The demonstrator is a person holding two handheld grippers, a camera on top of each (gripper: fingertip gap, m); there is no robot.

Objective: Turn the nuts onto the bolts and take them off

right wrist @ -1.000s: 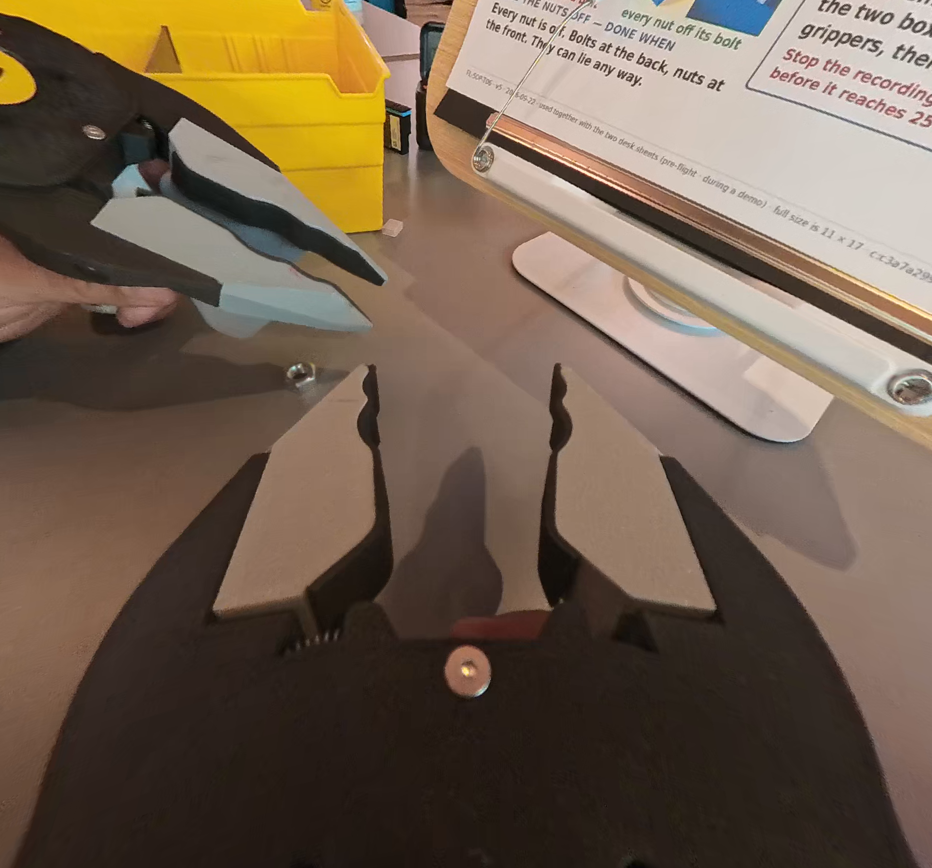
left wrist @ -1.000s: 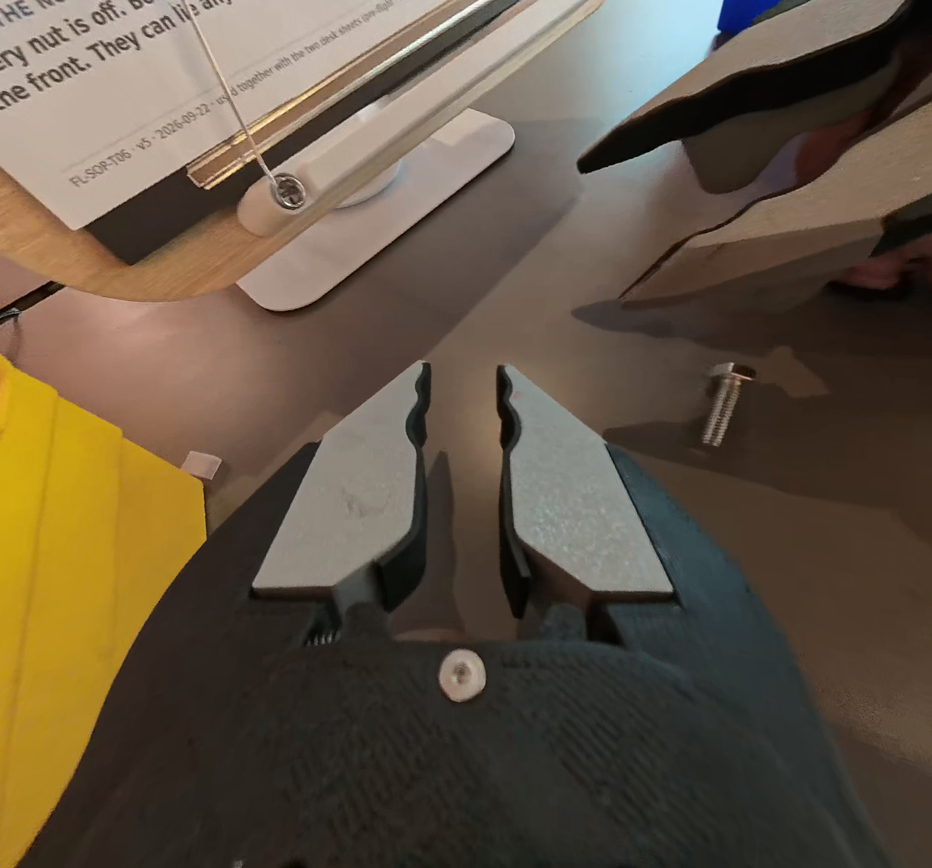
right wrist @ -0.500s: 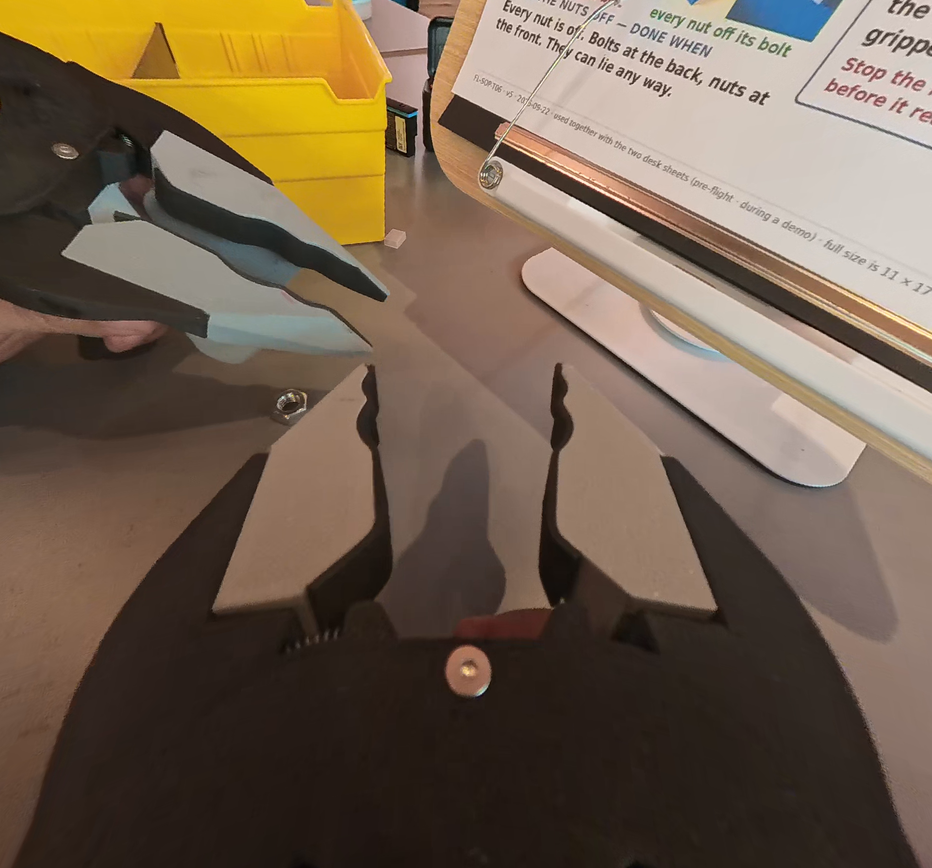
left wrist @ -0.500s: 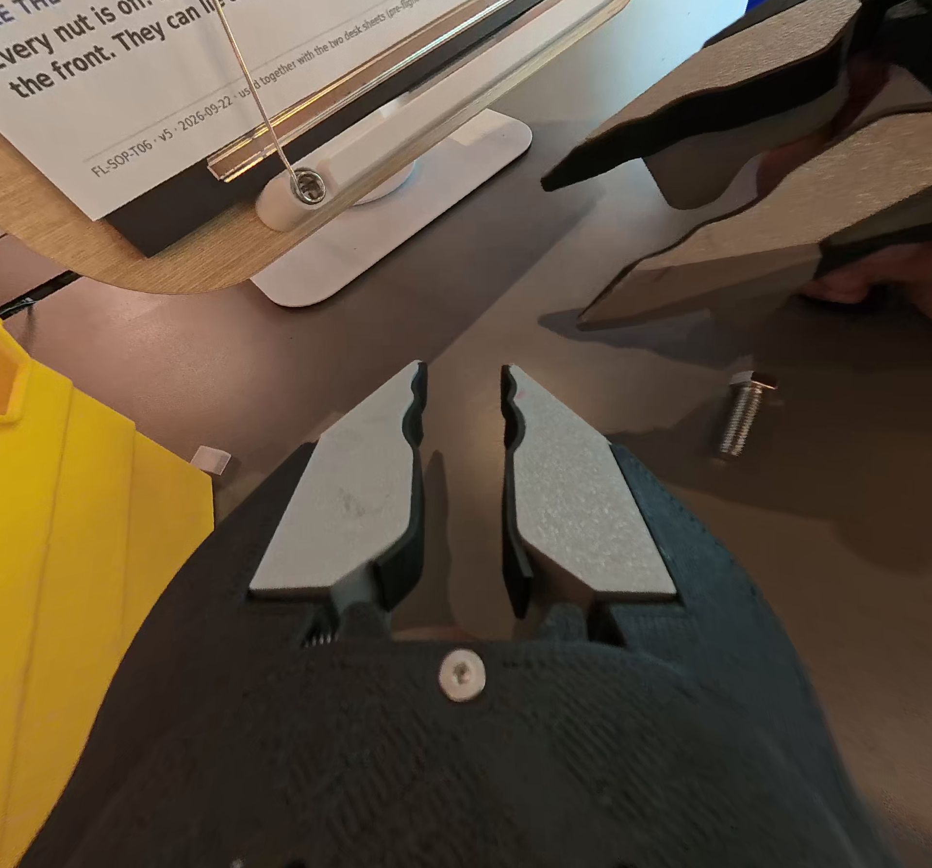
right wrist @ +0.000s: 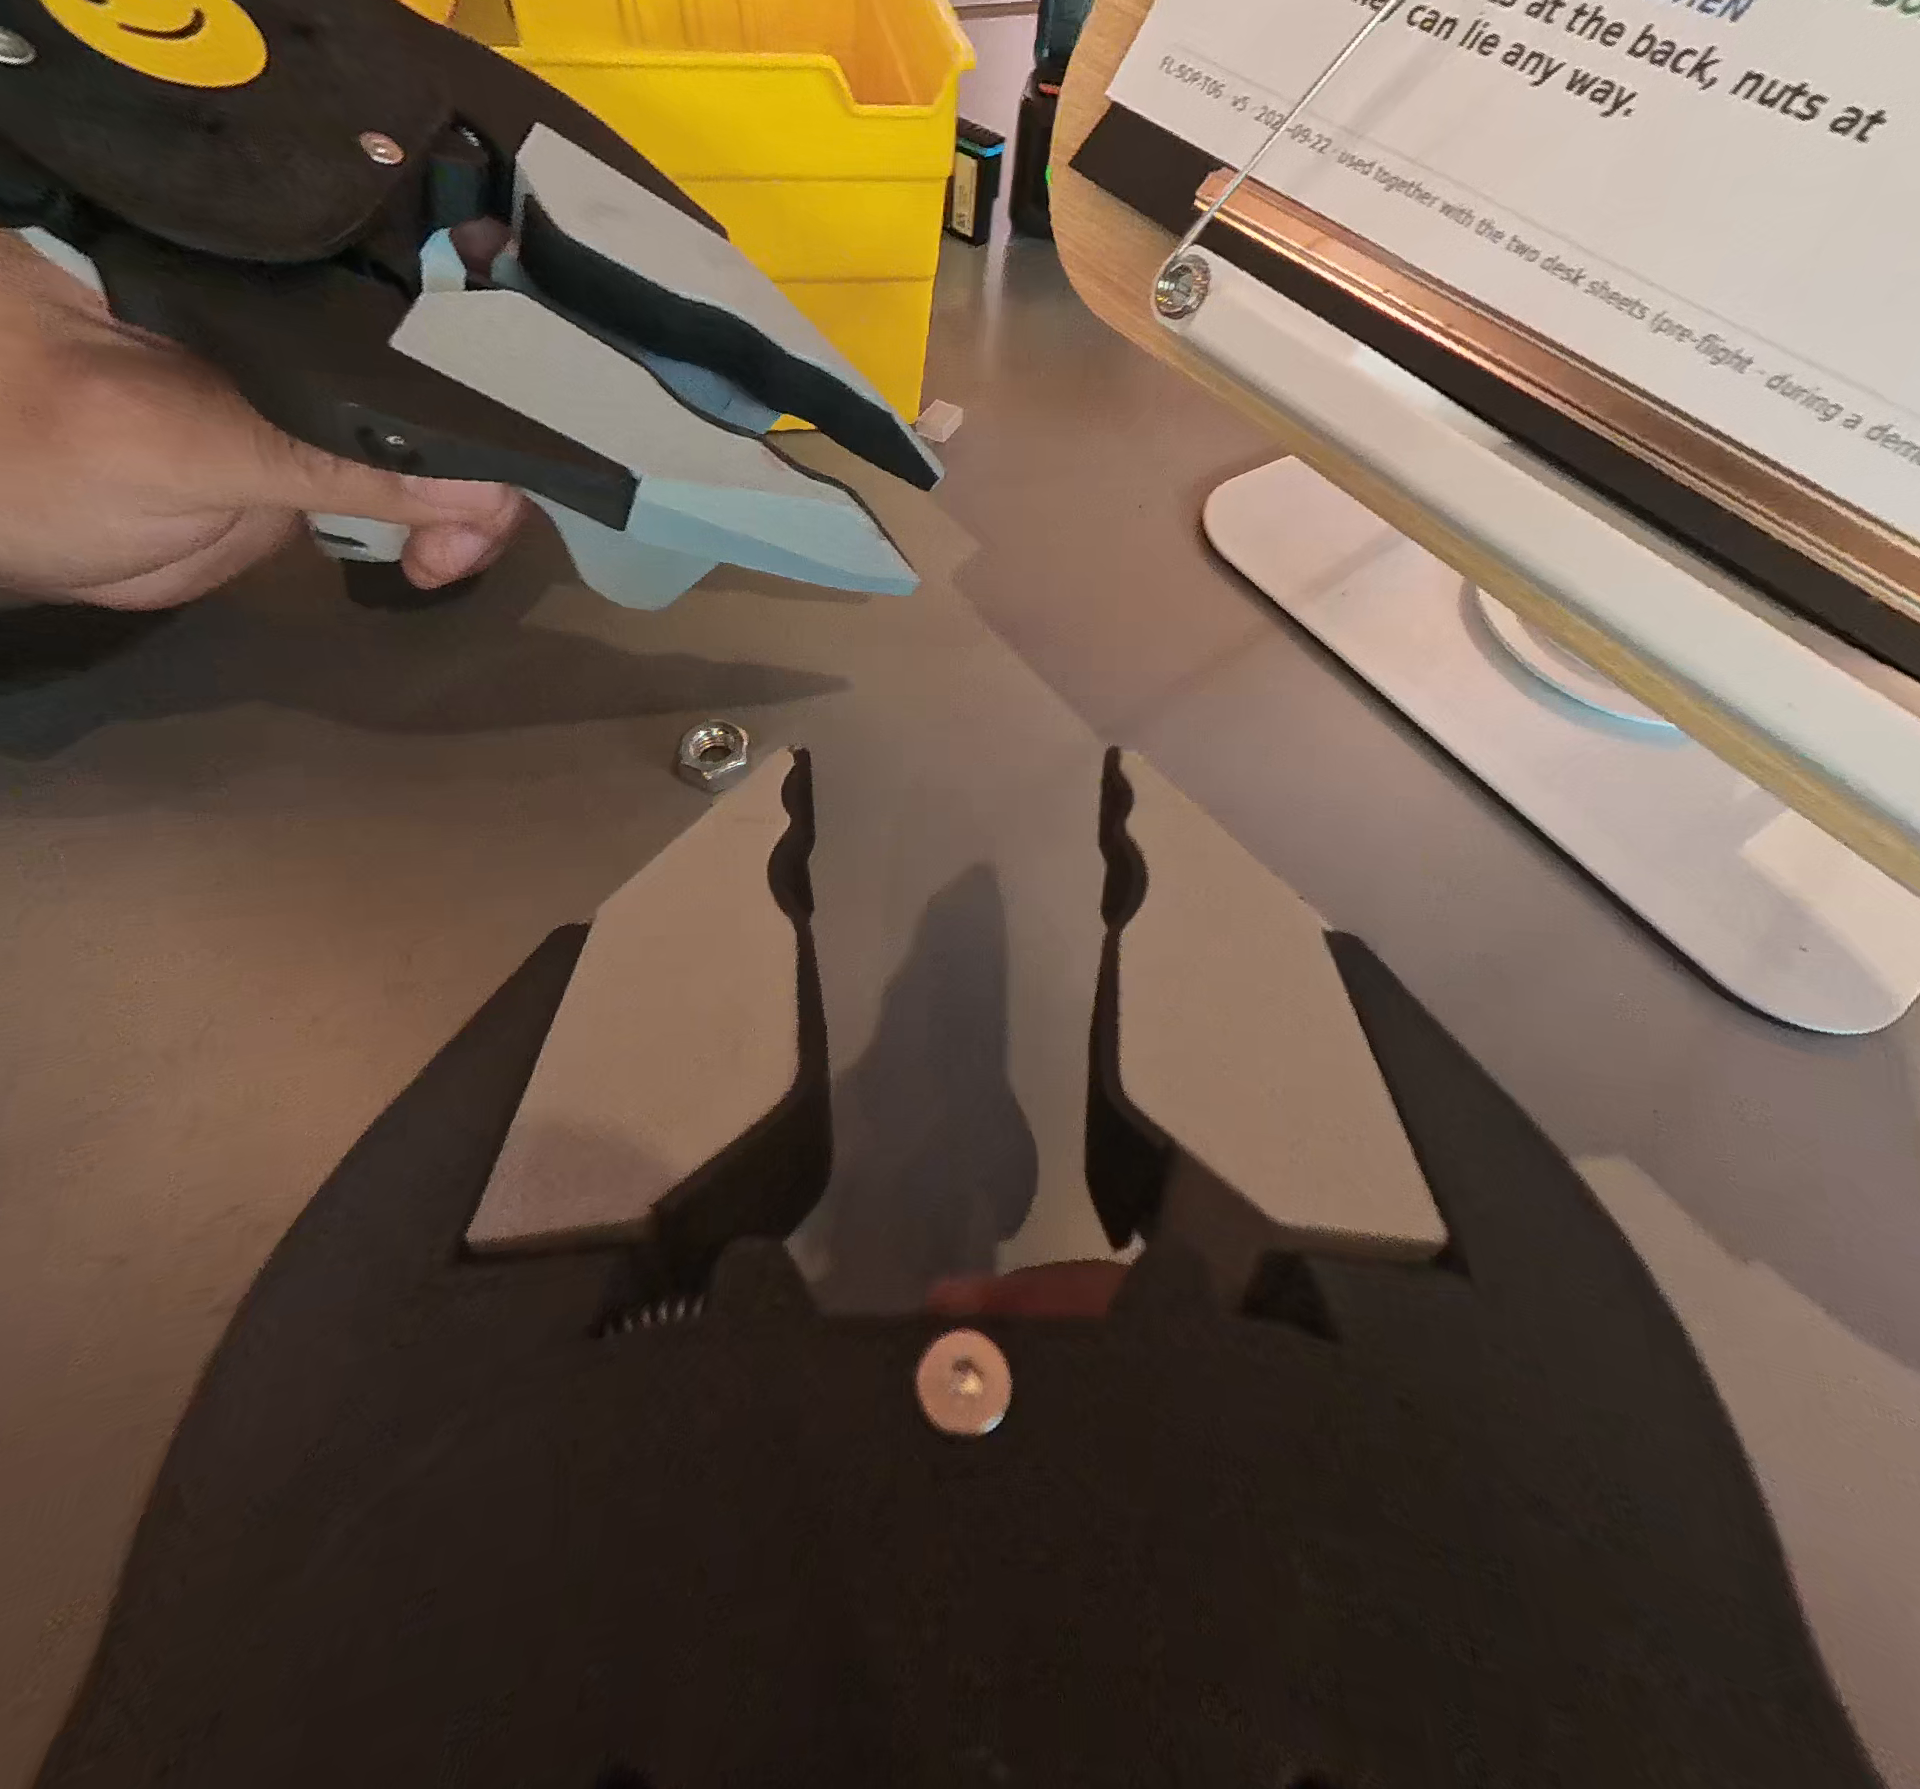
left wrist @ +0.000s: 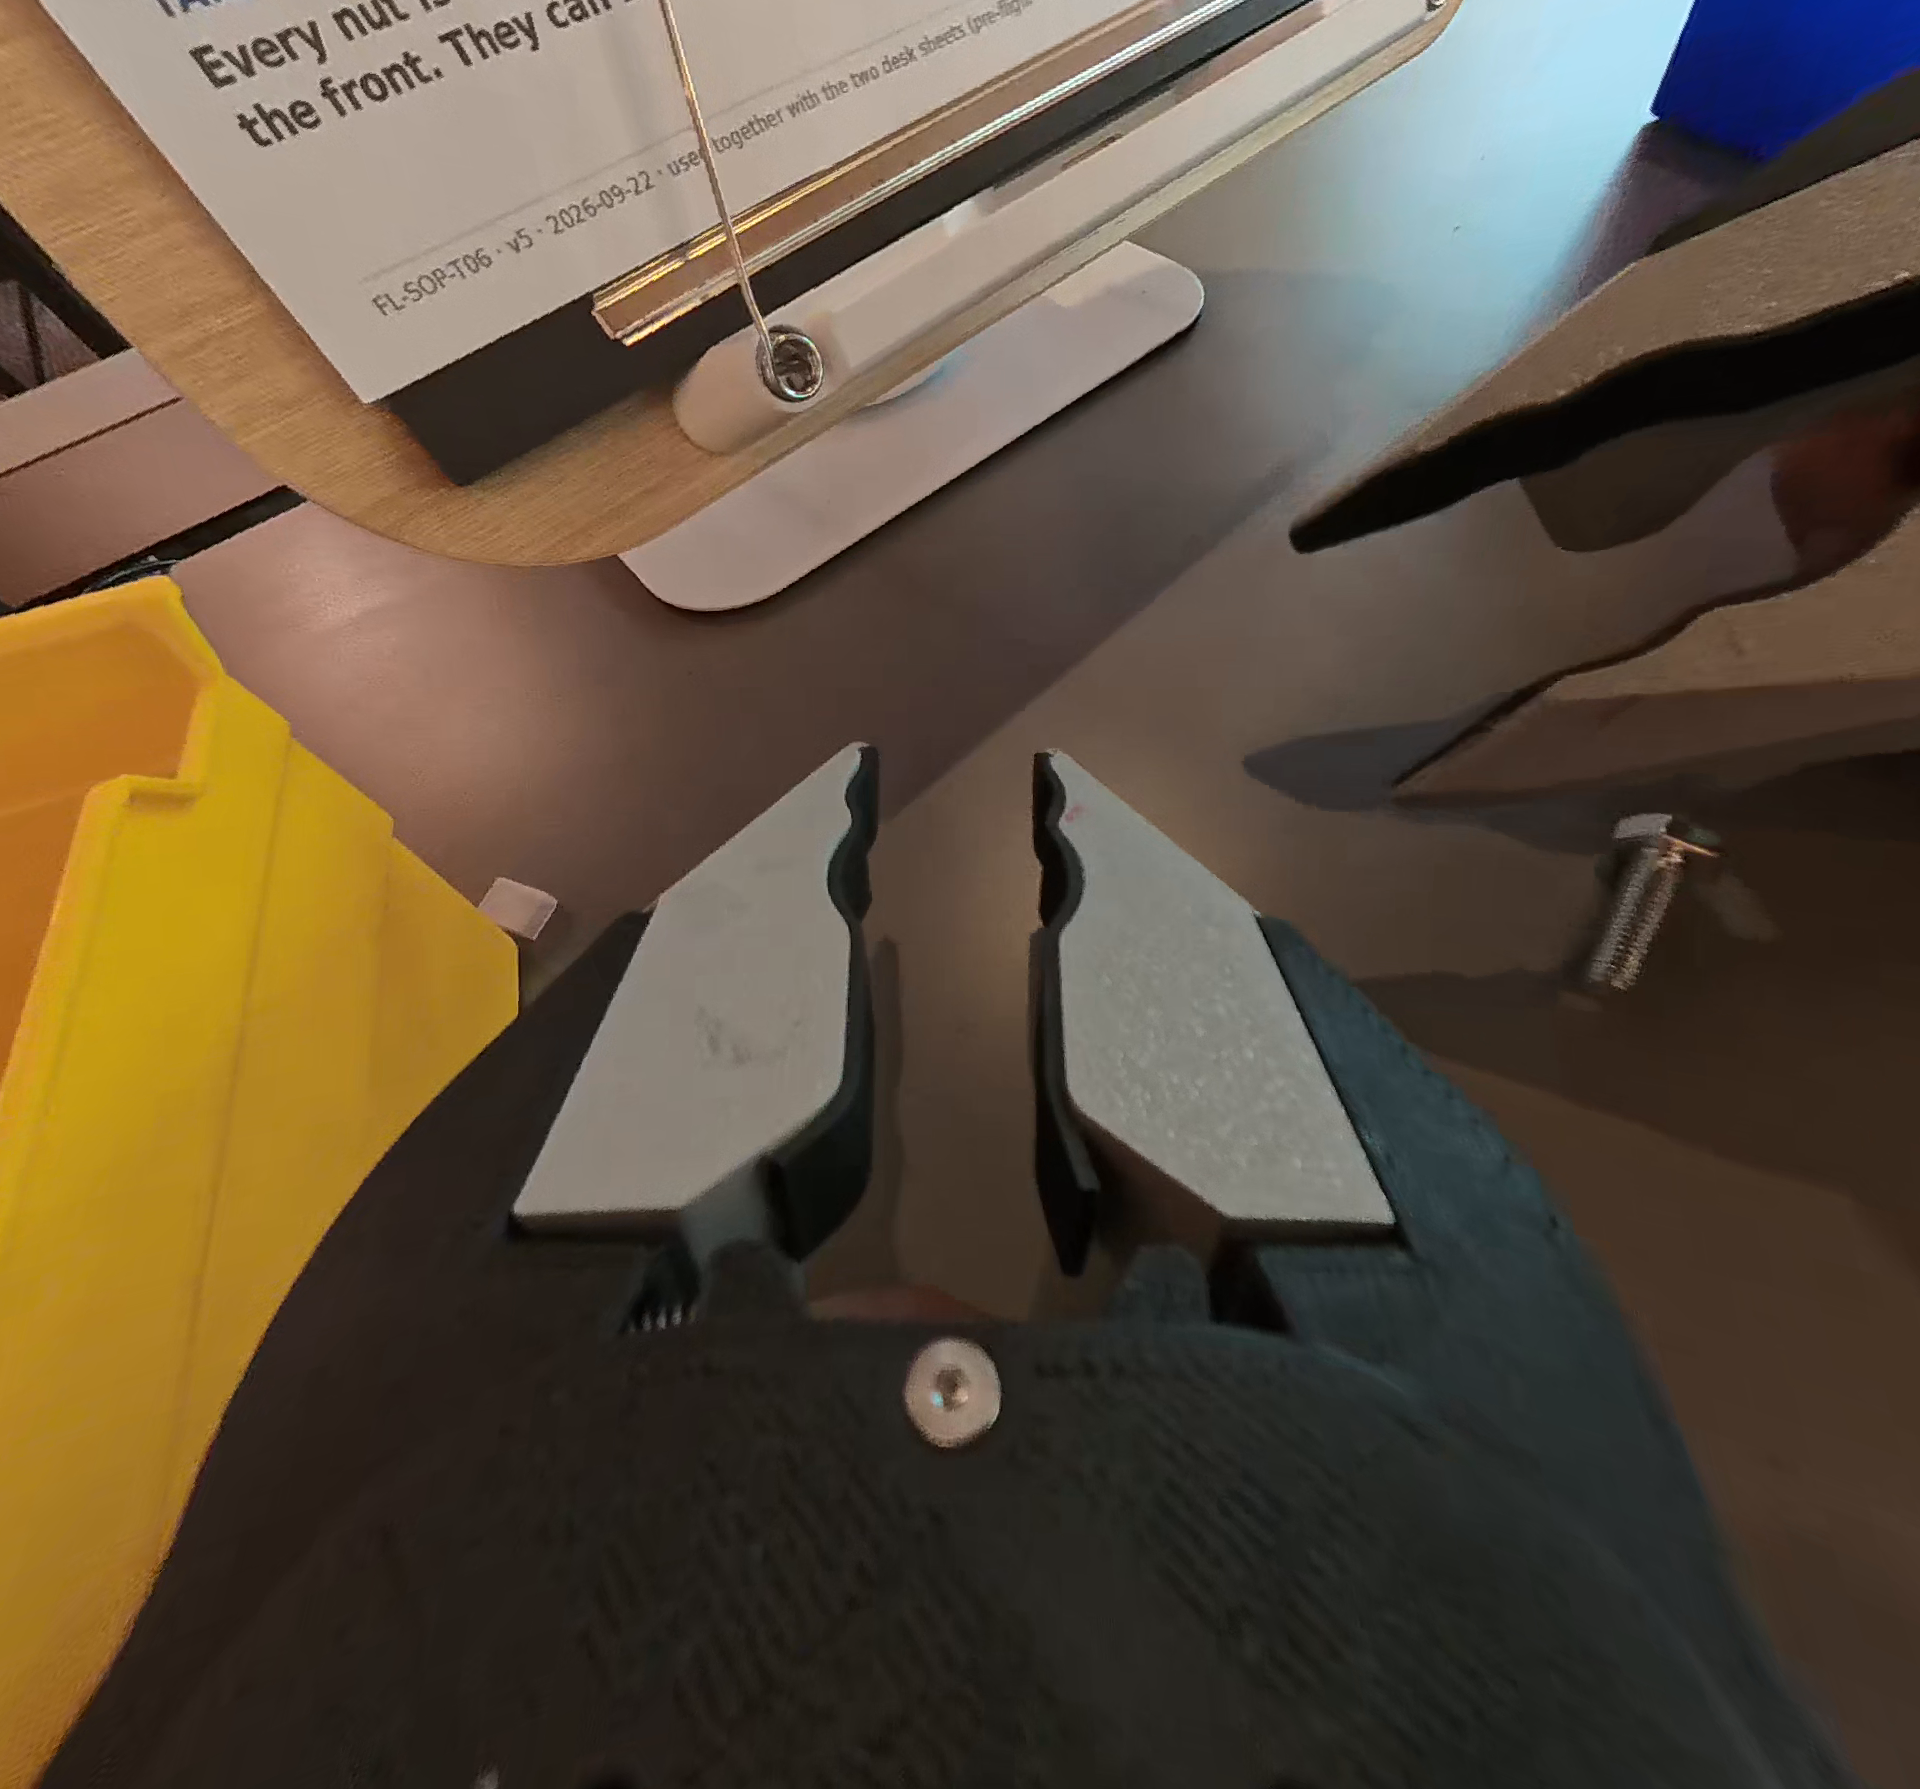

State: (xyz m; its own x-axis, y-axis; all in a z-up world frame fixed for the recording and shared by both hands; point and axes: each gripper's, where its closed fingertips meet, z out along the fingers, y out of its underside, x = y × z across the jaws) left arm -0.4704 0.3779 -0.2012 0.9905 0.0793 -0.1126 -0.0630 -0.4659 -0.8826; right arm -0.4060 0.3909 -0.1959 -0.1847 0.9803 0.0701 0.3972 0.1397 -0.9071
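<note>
A silver bolt [left wrist: 1636,898] lies on the dark table, right of my left gripper [left wrist: 951,768], which is open and empty. A silver hex nut [right wrist: 713,753] lies on the table just left of my right gripper's left fingertip. My right gripper [right wrist: 954,771] is open and empty above the table. In the left wrist view the right gripper [left wrist: 1351,659] hovers just above and behind the bolt. In the right wrist view the left gripper [right wrist: 920,529], held by a hand, hangs above the table behind and left of the nut.
A yellow bin [left wrist: 156,960] stands at the left, also in the right wrist view [right wrist: 748,77]. An instruction sheet on a wooden stand [left wrist: 582,181] with a white base [right wrist: 1558,752] stands behind. A blue bin [left wrist: 1808,4] is far right. A small white block [left wrist: 516,908] lies by the yellow bin. Some 7 centimetres of space lies between my two pairs of fingers. My right tips are roughly 7 centimetres from the silver bolt [left wrist: 1636,898].
Both grippers have drawn back and shifted; the stand and yellow bin have slid right in the left view, the nut now sits close to my right gripper's left fingertip. Both stay open.
</note>
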